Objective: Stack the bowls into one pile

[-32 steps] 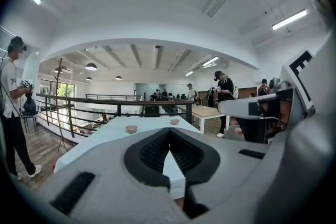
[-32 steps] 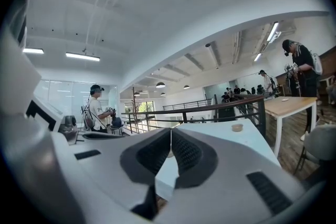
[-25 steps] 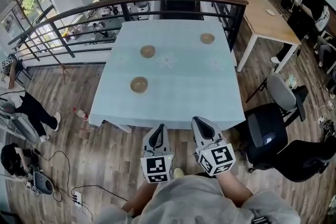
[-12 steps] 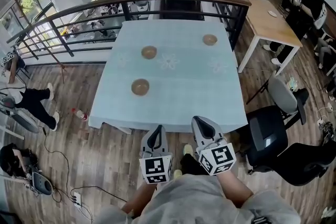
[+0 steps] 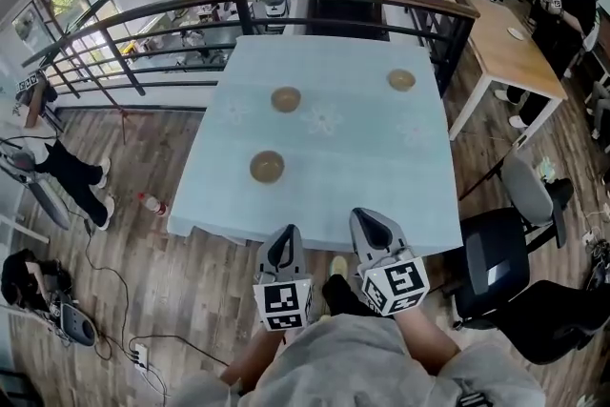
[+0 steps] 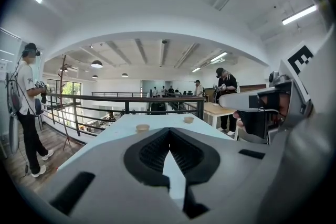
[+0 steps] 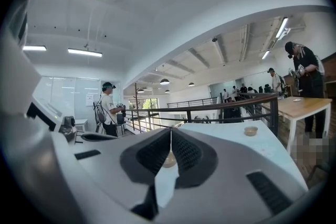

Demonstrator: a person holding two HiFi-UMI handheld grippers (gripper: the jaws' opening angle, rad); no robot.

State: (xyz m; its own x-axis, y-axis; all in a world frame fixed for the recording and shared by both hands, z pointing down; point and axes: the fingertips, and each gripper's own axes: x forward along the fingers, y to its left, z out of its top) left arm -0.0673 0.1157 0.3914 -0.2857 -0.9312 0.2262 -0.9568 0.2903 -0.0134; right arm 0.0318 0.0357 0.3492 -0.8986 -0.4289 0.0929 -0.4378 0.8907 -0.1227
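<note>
Three brown bowls stand apart on the pale blue table [image 5: 334, 176]: one near the front left [image 5: 267, 167], one in the middle [image 5: 285, 98], one at the far right [image 5: 401, 79]. My left gripper [image 5: 286, 234] and right gripper [image 5: 366, 218] hang side by side just short of the table's front edge, both shut and empty. The left gripper view looks past shut jaws [image 6: 169, 132] at the middle bowl [image 6: 142, 127] and the far bowl [image 6: 188, 119]. In the right gripper view the far bowl [image 7: 251, 130] shows, and another bowl [image 7: 169, 160] peeks behind the shut jaws [image 7: 171, 131].
A dark railing [image 5: 286, 0] runs behind and left of the table. A wooden table [image 5: 510, 48] and office chairs [image 5: 496, 262] stand to the right. A person [image 5: 57, 172] stands at the left, others at the far right. Cables [image 5: 105, 300] lie on the wooden floor.
Both grippers have come closer to the table's front edge, and the table and bowls sit lower and further right in the head view. The jaws stayed shut.
</note>
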